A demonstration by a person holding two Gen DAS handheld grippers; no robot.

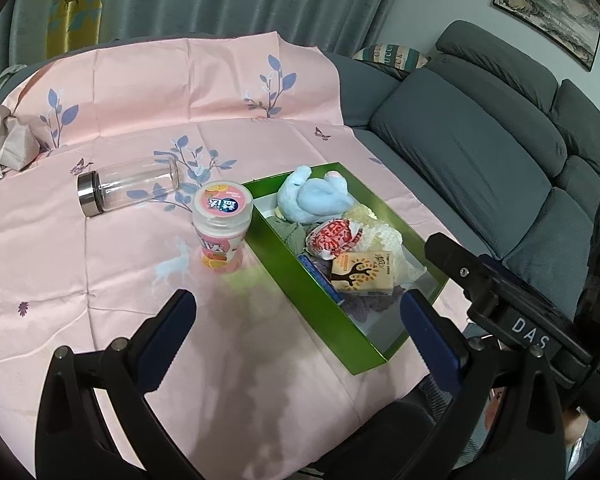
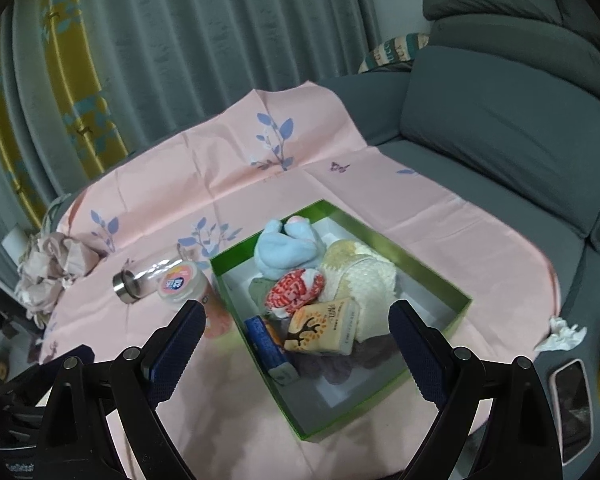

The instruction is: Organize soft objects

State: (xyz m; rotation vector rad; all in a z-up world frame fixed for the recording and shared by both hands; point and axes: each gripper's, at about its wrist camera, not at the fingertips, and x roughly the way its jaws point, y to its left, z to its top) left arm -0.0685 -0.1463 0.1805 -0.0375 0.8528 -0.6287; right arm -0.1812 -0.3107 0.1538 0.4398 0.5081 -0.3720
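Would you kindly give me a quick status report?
Left gripper and right gripper open, empty. Soft items piled in green cardboard box. Clear glass jar and pink plastic canister outside, not obstructing.

Left gripper (image 1: 296,318): fingers (image 1: 162,344) spread wide, nothing held between them, pointed toward 12 o'clock. Right gripper (image 2: 296,326): fingers (image 2: 420,354) likewise spread and empty; its black body is seen at 3 o'clock in the left wrist view.

The purple knit (image 2: 352,360) lies mostly hidden under the tissue pack (image 2: 324,330), perhaps a cloth.
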